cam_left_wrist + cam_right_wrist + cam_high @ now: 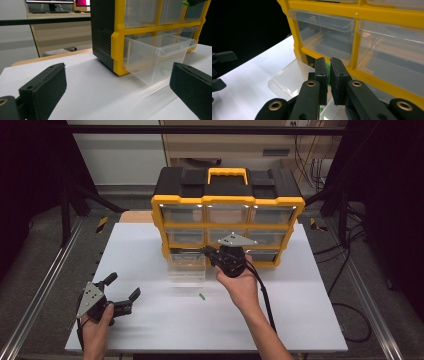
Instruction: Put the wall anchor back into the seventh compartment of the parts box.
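The right gripper (328, 65) had its jaws clamped on a small green piece (327, 68), seen as a thin green strip pinched between the two pads. Directly below the jaws stood the pulled-out clear drawer (287, 80) of the bottom row. Ahead of the jaws rose the yellow organizer (227, 200), its closed drawers facing the pads.

A second green piece (202, 296) lay loose on the white table (150, 320), behind the right jaws and toward the person, well apart from them.

The left gripper (122, 292) rested near the table's front left corner, jaws wide apart, nothing between them. In the left gripper view the open drawer (155, 56) sat ahead, between the jaw lines, with something green visible inside.
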